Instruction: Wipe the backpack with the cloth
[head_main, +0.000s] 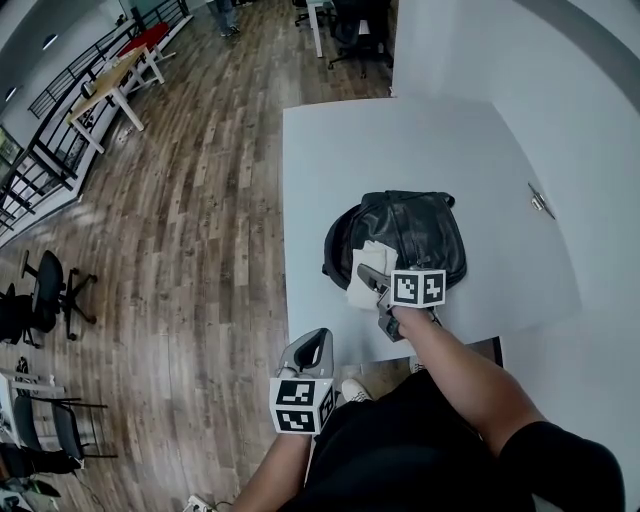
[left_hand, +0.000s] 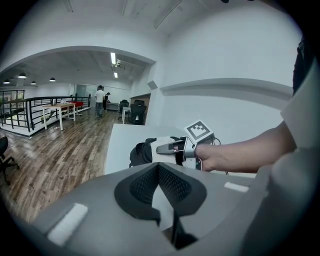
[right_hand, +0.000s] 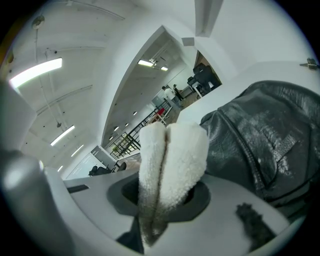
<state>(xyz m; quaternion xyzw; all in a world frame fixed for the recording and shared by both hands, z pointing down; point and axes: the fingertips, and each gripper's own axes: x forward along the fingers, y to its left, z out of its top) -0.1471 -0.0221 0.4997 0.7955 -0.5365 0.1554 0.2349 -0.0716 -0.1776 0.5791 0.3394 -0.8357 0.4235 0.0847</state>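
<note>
A black leather backpack (head_main: 415, 228) lies on the white table (head_main: 330, 150) near its front edge. My right gripper (head_main: 368, 272) is shut on a folded white cloth (head_main: 366, 262), which rests against the bag's left front side. In the right gripper view the cloth (right_hand: 172, 160) bulges out between the jaws, with the backpack (right_hand: 260, 135) close beside it on the right. My left gripper (head_main: 314, 342) is held low, off the table's front edge, and is shut on nothing. From the left gripper view (left_hand: 159, 168) I see the right gripper (left_hand: 169, 147), the cloth (left_hand: 163, 140) and the backpack (left_hand: 139, 153).
A small metal object (head_main: 540, 200) lies on the table's right side. A white wall (head_main: 560, 80) runs behind and to the right of the table. Wooden floor (head_main: 200, 230) spreads to the left, with office chairs (head_main: 40, 290) and desks (head_main: 115, 80) farther off.
</note>
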